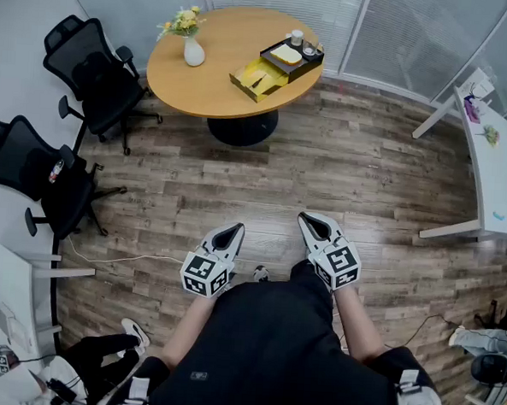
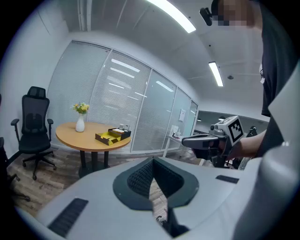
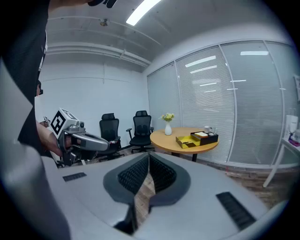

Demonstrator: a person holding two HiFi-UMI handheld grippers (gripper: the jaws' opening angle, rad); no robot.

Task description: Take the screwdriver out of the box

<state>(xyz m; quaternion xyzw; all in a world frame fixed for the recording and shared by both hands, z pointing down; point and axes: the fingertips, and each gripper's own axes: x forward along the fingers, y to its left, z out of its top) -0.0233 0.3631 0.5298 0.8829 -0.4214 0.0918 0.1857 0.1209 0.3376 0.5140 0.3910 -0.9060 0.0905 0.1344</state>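
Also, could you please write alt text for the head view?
Seen from above, a person on a wood floor holds the left tool and right tool shut and empty, well short of a round table carrying a yellow box, a black tray and a vase. Two black chairs stand at left.

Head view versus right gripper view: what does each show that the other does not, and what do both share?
Only the head view shows the marker cube on the right gripper and the white cable on the floor. Only the right gripper view shows the ceiling light and that gripper's jaws together, empty. Both show the round table, flower vase, yellow box, black chairs and the left gripper.
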